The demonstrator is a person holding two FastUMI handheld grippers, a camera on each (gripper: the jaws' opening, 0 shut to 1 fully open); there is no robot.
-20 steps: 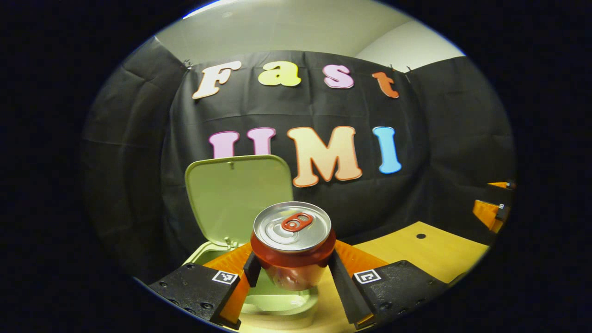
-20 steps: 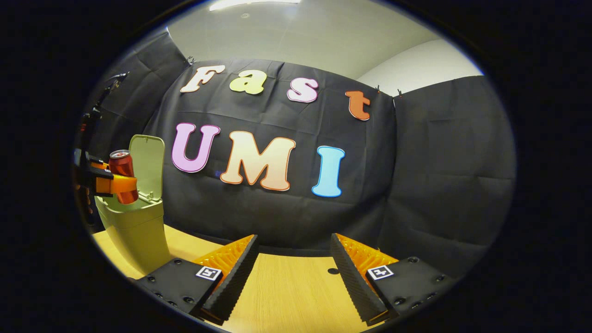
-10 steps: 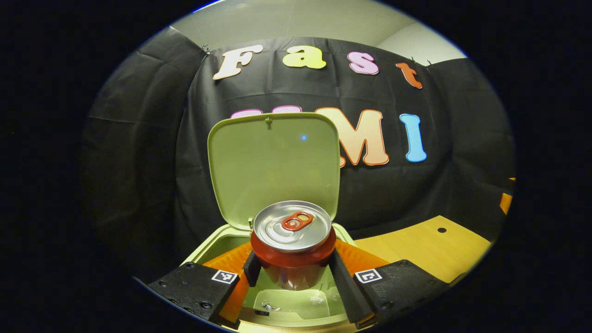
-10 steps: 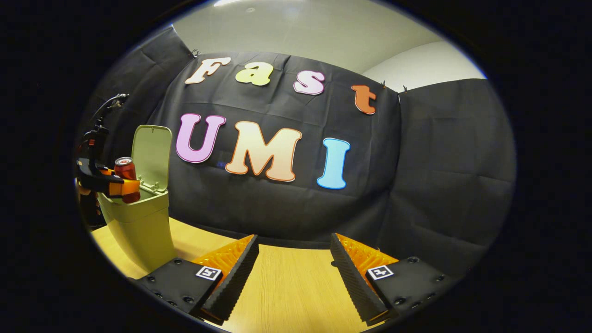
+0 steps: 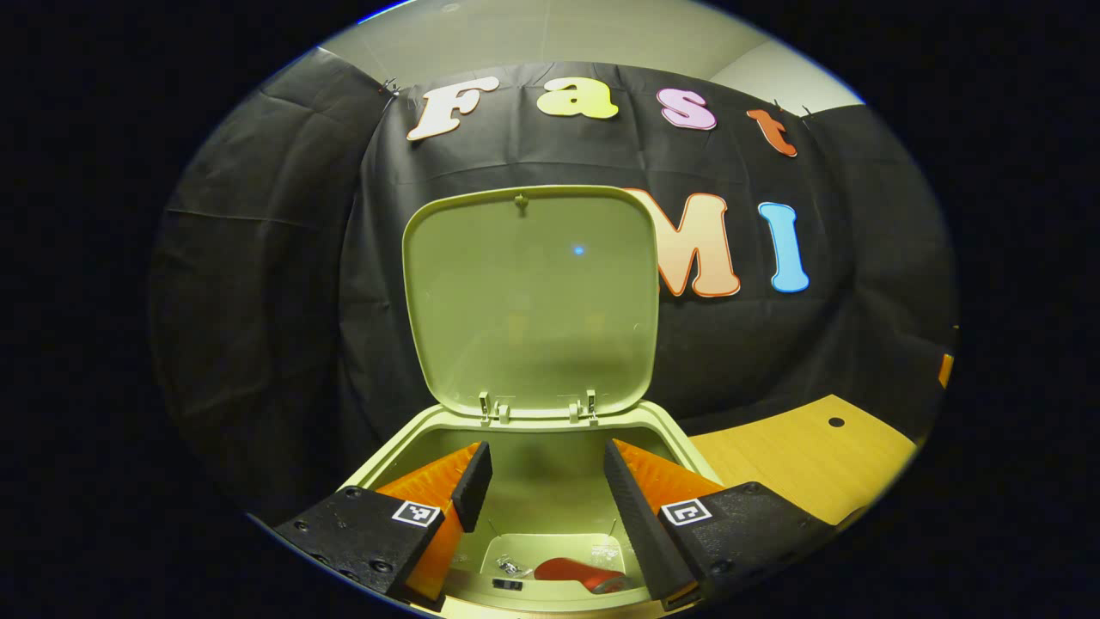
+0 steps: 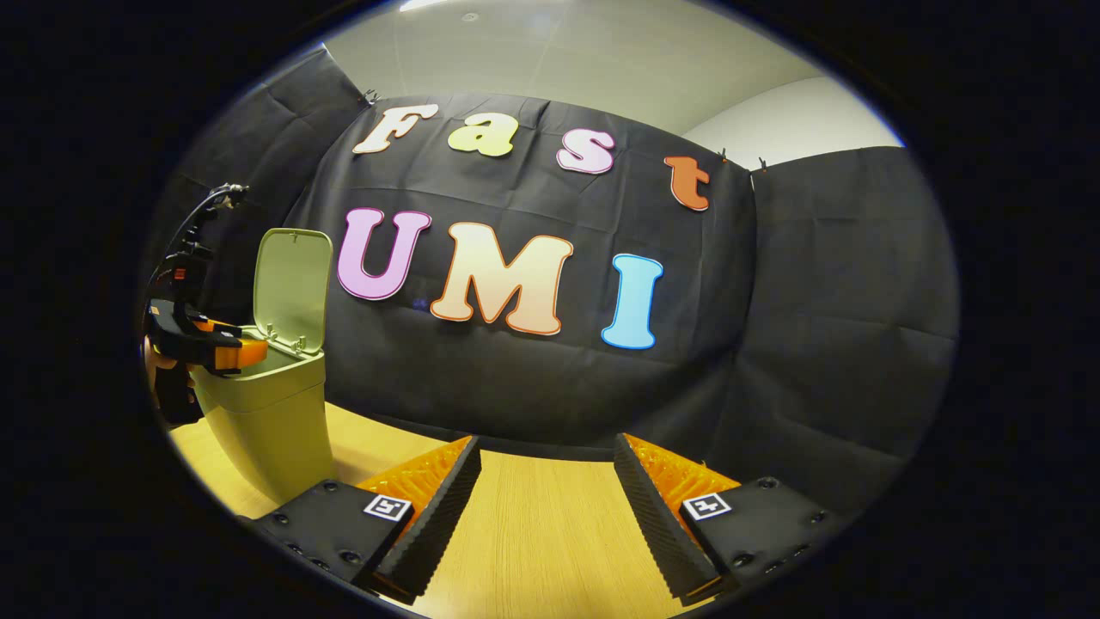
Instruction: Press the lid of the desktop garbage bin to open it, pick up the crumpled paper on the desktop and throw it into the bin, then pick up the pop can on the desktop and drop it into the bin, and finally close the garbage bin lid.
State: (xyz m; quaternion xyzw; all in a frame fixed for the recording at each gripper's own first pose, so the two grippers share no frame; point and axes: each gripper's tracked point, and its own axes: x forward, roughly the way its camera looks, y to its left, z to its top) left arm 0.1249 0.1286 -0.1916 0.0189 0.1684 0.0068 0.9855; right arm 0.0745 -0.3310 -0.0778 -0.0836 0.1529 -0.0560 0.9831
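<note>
Left gripper view: left gripper (image 5: 540, 477) hung with jaws apart and empty over the bin (image 5: 391, 447); the pop can (image 5: 577, 573) lay at 6 o'clock inside. Lid (image 5: 530, 297) stood upright at 12; a careless push might tip the bin. Right gripper (image 6: 543, 490) waited, jaws spread, above the tabletop (image 6: 533, 550).

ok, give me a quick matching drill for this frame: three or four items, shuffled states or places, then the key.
Column one:
1. pop can
2. bin lid
3. left tool
4. right tool

Column two:
A. open and empty above bare wooden desktop
B. lying on its side at the bottom of the bin
C. open and empty over the bin's mouth
D. swung up, standing open

Pairs: 1-B, 2-D, 3-C, 4-A
</note>
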